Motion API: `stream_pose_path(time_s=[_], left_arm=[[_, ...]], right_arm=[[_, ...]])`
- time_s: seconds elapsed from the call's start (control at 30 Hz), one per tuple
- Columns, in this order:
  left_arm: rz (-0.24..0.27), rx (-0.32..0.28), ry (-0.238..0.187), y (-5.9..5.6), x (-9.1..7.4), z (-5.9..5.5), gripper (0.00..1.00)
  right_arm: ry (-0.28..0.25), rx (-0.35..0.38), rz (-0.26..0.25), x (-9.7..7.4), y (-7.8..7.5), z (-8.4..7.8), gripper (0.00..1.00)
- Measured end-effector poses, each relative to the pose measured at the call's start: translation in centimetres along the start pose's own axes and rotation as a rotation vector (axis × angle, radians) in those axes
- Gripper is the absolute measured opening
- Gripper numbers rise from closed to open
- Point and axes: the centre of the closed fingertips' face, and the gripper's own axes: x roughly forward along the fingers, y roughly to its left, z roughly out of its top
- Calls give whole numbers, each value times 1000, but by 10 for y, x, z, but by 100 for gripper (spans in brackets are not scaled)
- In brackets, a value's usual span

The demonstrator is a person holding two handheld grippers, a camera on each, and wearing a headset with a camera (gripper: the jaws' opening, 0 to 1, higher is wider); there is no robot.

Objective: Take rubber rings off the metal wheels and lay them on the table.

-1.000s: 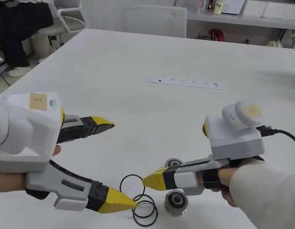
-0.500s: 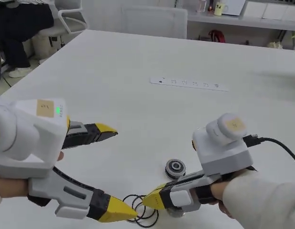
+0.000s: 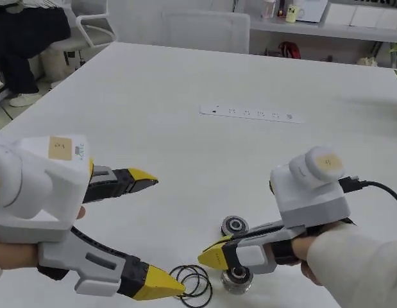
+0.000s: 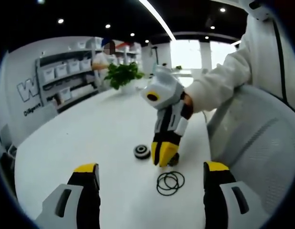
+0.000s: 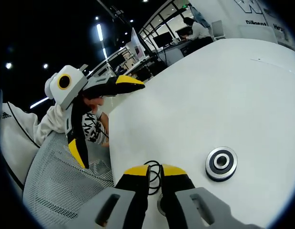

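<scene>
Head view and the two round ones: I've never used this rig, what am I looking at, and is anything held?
No robot here: a person holds a two-fingered gripper in each hand. The head view comes from their headset; each round picture comes from a camera riding on one gripper, looking along its yellow-tipped fingers. On the white table lie loose black rubber rings and two metal wheels, the nearer wheel just under the right gripper. Its fingers are nearly together; I see nothing held. The left gripper is wide open, empty.
</scene>
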Motion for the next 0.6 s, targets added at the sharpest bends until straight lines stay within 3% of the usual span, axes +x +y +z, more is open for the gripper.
stream_pose_path(time_s=[0.2,0.6], left_arm=[[-13,4,-2,-3,2,1,90],[9,-5,-60,7,1,20,89]], right_arm=[[-58,-9,-40,-16,-12,14,6],[-151,-5,-111,-42,-31,32,5]])
